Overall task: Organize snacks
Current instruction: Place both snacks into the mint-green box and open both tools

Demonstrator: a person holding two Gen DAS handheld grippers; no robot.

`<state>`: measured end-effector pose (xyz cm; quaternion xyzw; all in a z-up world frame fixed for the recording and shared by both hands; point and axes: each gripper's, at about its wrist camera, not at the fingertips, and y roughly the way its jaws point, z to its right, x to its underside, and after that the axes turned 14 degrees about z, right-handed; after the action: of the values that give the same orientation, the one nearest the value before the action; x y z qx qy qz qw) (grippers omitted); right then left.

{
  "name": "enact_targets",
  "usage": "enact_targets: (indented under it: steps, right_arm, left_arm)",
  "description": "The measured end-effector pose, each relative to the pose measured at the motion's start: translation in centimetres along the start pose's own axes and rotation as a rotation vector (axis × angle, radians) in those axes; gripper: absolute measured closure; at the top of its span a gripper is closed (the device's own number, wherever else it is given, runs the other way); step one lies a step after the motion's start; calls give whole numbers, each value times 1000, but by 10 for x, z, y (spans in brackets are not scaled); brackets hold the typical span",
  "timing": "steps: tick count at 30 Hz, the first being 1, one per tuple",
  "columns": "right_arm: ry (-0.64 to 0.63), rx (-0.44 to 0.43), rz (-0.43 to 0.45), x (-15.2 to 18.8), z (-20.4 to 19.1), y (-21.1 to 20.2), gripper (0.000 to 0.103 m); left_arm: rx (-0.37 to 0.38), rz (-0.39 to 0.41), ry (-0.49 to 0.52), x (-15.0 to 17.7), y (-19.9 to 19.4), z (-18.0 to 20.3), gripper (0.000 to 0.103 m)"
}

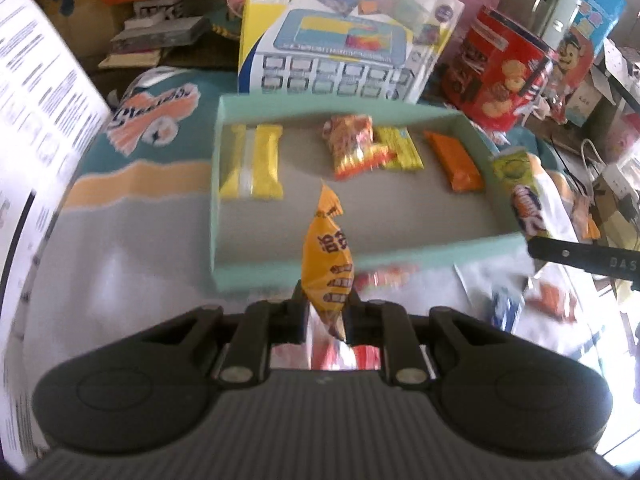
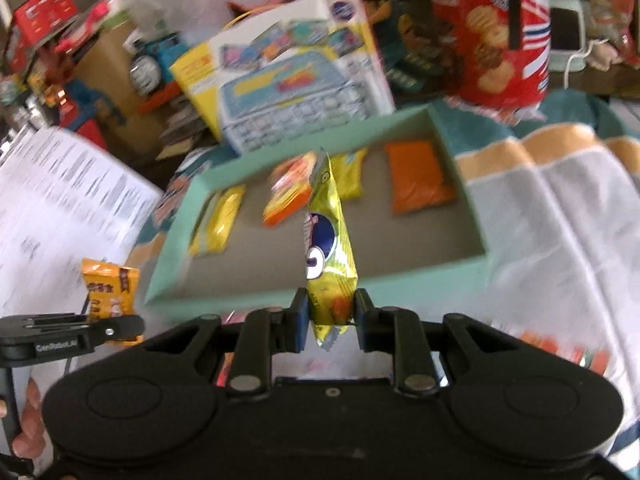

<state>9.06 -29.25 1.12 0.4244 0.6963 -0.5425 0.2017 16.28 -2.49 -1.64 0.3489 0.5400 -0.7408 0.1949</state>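
On a patterned cloth [image 2: 560, 208] amid clutter, left tongs [image 1: 326, 312] clench an orange packet [image 1: 328, 264], right tongs [image 2: 332, 316] a yellow packet [image 2: 330, 256].

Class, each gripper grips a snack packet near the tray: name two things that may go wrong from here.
1. The left gripper pinches the orange foil packet only at its bottom end; it may slip out.
2. The right gripper and its yellow-green wrapped packet approach the same shallow mint-green cardboard tray; they may collide.

Bright daylight, glare on the cloth, motion blur throughout, fisheye-warped dark corners
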Motion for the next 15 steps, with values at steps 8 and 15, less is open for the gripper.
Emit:
enact_targets:
  steps: [8, 15]
  right_arm:
    - [26, 63, -20, -36, 19, 72, 80]
    - [39, 89, -59, -52, 31, 138, 80]
  left_arm:
    - [-7, -43, 40, -58, 89, 3, 87]
    - [-23, -100, 49, -78, 166, 3, 87]
